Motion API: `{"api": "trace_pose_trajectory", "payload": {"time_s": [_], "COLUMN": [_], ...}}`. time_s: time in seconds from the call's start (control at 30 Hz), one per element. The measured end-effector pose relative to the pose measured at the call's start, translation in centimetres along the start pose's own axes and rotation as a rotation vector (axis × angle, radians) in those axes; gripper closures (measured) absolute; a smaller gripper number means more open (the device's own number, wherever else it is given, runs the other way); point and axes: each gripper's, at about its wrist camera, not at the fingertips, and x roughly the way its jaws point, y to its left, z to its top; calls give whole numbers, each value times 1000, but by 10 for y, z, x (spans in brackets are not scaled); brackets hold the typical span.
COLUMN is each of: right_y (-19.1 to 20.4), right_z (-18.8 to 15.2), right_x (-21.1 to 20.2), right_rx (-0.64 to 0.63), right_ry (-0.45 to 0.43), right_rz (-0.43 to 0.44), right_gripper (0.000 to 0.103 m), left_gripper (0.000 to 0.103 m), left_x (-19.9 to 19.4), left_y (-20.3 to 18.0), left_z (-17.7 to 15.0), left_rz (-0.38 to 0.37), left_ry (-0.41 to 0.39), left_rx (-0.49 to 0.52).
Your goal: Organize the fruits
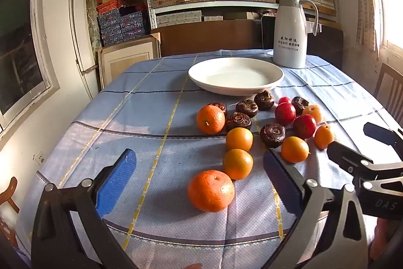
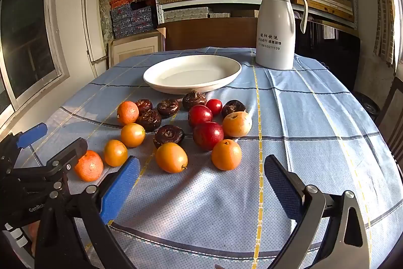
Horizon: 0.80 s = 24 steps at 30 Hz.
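We hold the left gripper (image 1: 199, 175) and right gripper (image 2: 201, 178) above the desk (image 2: 314, 117), both jaws spread wide, gripping nothing.

The left gripper (image 1: 199, 173) tilts downward with its jaws spread wide and nothing between the blue pads (image 1: 117, 183). The right gripper (image 2: 201, 180) tilts downward too, jaws equally wide and empty. The two sit side by side, each showing at the edge of the other's view.
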Motion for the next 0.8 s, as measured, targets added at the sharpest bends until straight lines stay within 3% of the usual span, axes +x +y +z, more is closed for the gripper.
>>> {"api": "trace_pose_trajectory", "payload": {"time_s": [0.8], "right_y": [-1], "right_z": [0], "right_x": [1], "right_rx": [1], "right_ry": [6], "right_rz": [1], "right_gripper": [3], "left_gripper": [4], "left_x": [0], "left_y": [0], "left_z": [0], "left_rz": [0], "left_ry": [4], "left_rx": [2]}}
